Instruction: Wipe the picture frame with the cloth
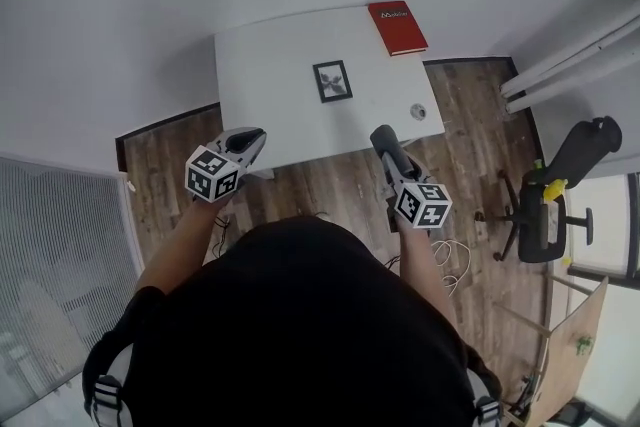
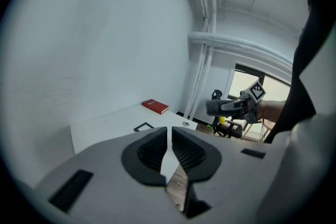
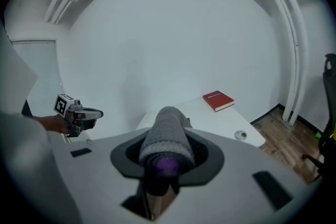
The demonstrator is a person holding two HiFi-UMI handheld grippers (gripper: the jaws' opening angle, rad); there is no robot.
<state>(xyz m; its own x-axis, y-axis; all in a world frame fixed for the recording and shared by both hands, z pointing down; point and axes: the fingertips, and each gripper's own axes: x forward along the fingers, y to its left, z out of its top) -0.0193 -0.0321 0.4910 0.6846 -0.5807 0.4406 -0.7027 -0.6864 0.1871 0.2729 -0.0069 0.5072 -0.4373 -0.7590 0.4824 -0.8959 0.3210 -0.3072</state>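
as the right gripper (image 1: 388,150) clamps the cloth (image 3: 168,136), the picture frame (image 1: 332,80) lies at its 11 o'clock; the left gripper (image 1: 250,141) is closed, empty.

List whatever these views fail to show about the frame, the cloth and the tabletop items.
- picture frame: its image is too small to make out in the head view; the cloth gripped by the right gripper hides most of it in the right gripper view.
- red book: its cover print is too small to read in every view.
- small round object: too small to identify.
- cloth: bunched between the jaws, so its full size is unknown.
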